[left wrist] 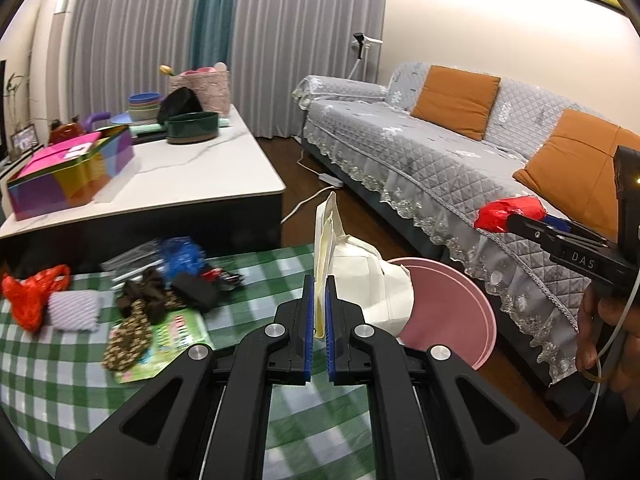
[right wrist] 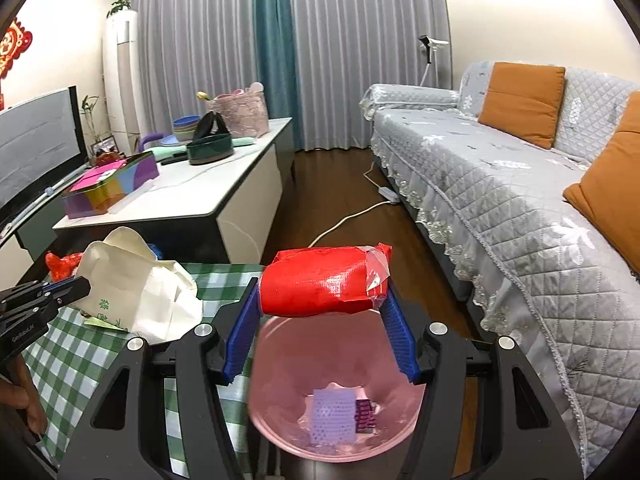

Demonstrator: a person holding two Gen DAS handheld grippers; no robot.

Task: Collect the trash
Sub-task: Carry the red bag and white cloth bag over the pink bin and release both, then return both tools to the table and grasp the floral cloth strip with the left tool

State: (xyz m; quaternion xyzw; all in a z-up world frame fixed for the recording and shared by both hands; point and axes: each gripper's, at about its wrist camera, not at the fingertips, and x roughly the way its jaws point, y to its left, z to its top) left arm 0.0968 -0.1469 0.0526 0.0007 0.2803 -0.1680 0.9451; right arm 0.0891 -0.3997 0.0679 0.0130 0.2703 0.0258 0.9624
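Observation:
My left gripper point(left wrist: 319, 312) is shut on a crumpled white paper bag point(left wrist: 360, 280) and holds it above the edge of the green checked table point(left wrist: 60, 380); the bag also shows in the right wrist view point(right wrist: 136, 288). My right gripper point(right wrist: 320, 312) is shut on a red plastic wrapper point(right wrist: 320, 284) and holds it right over the pink trash bin point(right wrist: 280, 432). The bin point(left wrist: 452, 312) stands on the floor beside the table and holds some small scraps. The wrapper also shows in the left wrist view point(left wrist: 508, 212).
Several pieces of trash lie on the checked table: an orange bag point(left wrist: 28, 292), a lilac pack point(left wrist: 74, 312), dark wrappers point(left wrist: 160, 292), a green leaflet point(left wrist: 168, 340). A white coffee table point(left wrist: 172, 176) with boxes and bowls stands behind. A grey sofa point(left wrist: 440, 168) is on the right.

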